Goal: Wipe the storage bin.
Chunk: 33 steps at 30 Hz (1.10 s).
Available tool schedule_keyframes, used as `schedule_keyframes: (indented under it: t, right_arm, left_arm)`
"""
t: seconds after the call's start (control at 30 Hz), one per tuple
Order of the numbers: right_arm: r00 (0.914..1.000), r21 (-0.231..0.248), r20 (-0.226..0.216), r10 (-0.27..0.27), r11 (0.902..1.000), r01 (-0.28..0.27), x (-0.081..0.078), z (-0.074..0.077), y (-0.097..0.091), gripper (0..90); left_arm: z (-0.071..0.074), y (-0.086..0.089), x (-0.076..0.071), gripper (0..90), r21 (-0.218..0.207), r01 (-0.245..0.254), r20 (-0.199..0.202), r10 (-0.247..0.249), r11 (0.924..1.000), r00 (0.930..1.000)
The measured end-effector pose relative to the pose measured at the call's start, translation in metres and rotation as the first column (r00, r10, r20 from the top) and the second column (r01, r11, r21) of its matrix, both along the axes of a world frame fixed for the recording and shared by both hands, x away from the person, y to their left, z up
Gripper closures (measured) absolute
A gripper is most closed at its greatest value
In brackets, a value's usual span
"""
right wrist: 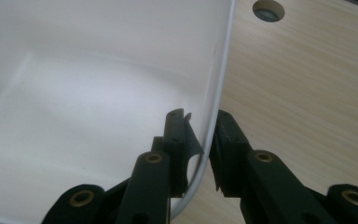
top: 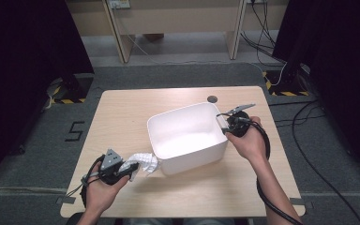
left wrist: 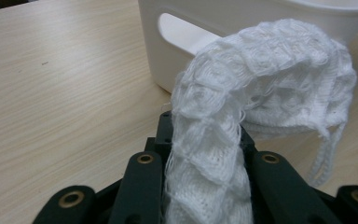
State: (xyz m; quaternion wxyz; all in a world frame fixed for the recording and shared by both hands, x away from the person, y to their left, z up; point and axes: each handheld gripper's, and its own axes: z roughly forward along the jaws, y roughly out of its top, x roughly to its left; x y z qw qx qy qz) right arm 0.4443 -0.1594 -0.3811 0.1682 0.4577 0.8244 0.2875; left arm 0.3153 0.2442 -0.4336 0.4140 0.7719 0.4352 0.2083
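Table (top: 122, 112): pale wood-grain top with rounded corners, seen from above; a round grey cable hole (top: 212, 99) sits near its far edge, just behind the bin.
Floor: grey carpet all round the table; a black "5" (top: 74, 131) is marked on it to the table's left, and yellow-and-black hazard tape (top: 288, 93) lies at the far left and far right corners.
Room: dark curtains hang on both sides; light wooden furniture legs (top: 122, 42) stand at the back, with a wall socket (top: 119, 4) above them and loose black cables (top: 318, 154) trailing over the floor at the right.
Writing: the "5" on the floor is the one legible mark; no brand or label can be read on the bin or the cloth.
Bin (top: 187, 136): white, rectangular, open-topped plastic, standing right of the table's centre and turned at an angle; a slot handle (left wrist: 186, 35) shows in its near end wall.
Cloth (top: 142, 161): white, loosely knitted with a waffle pattern, bunched on the table's near left part, its far end just beside the bin's near corner.
Left gripper (top: 126, 169): in the person's left hand, low over the near left part of the table, jaws clamped on the cloth, which arches out of them toward the bin.
Right gripper (top: 223, 123): in the right hand at the bin's right end, one jaw inside and one outside the rim (right wrist: 216, 93); whether the pads press on the wall cannot be told.
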Motion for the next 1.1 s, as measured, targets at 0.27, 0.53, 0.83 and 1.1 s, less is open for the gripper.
schedule_keyframes:
  t: [0.27,0.53,0.83,1.1]
  right_arm:
    - [0.9990,0.011,-0.002,0.046,0.9989,-0.046,0.012,-0.004,-0.005,83.7]
    - [0.9962,-0.015,0.012,0.086,0.9962,-0.086,0.023,-0.004,-0.008,84.9]
    - [0.9969,0.052,0.057,0.055,0.9970,-0.058,0.009,0.010,-0.013,66.7]
    - [0.9959,0.070,0.084,0.033,0.9968,-0.039,-0.012,0.030,-0.025,70.3]
  left_arm:
    - [0.000,-0.005,0.001,72.4,-0.001,0.015,-0.001,-0.015,0.9999,0.9999]
    - [0.001,-0.008,0.003,72.4,0.004,0.022,-0.002,-0.022,0.9998,0.9998]
    - [0.000,-0.009,0.005,72.4,0.006,0.021,-0.003,-0.021,0.9998,0.9998]
    - [-0.001,-0.009,0.007,72.4,0.001,0.019,-0.005,-0.019,0.9998,0.9998]
